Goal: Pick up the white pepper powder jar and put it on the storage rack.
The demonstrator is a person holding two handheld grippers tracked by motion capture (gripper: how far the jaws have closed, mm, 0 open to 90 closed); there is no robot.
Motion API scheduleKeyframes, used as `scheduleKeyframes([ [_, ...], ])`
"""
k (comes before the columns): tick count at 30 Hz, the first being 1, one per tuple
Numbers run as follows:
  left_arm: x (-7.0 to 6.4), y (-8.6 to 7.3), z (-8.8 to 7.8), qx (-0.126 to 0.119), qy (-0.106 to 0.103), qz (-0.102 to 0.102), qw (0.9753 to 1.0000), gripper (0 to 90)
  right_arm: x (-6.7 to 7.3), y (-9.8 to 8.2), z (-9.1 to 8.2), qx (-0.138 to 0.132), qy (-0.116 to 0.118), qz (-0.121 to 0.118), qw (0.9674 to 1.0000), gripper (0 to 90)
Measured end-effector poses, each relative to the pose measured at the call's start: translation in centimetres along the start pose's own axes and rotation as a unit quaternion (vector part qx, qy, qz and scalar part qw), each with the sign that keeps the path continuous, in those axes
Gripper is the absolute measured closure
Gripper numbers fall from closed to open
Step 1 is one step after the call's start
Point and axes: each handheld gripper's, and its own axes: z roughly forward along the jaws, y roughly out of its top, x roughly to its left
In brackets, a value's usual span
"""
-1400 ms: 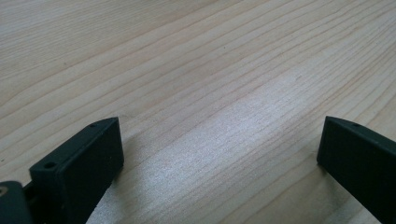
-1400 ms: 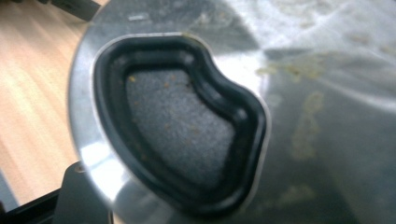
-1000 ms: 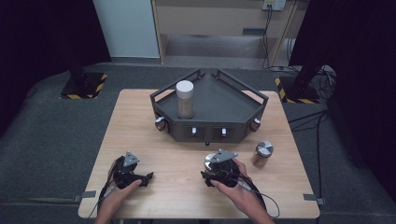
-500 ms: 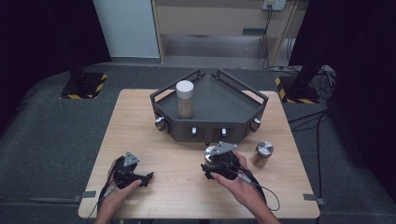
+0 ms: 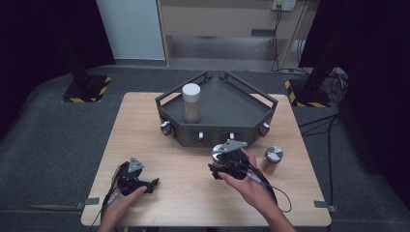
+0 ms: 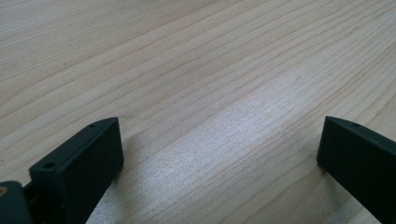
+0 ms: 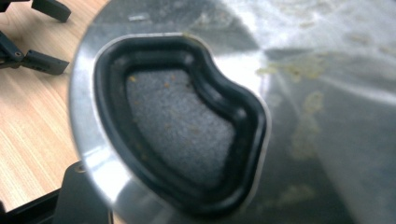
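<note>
My right gripper hovers just in front of the dark tray, shut on a round steel lid. In the right gripper view that steel lid sits very close, showing a black rubber-rimmed mesh opening and smeared residue. One black jaw shows under it at the bottom left. My left gripper rests on the wooden table near the front left. Its jaws stand wide open over bare wood, with nothing between its fingers. A glass jar with a white cap stands upright in the tray.
A small steel canister stands on the table right of my right hand. The tray has raised rails and small knobs along its front. Cables trail from both grippers toward the table's front edge. The left gripper shows far off in the right gripper view.
My right gripper has risen and moved a little toward the tray with the steel lid in it. The left gripper has stayed put.
</note>
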Motion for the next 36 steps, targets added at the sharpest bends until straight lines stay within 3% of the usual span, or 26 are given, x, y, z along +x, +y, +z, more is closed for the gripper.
scheduleKeyframes([
  [36,0.0,0.0,0.0,0.000,0.000,0.000,1.0000,0.0,-1.5,4.8,-2.2,-0.003,-0.022,0.004,0.9998,31.3],
])
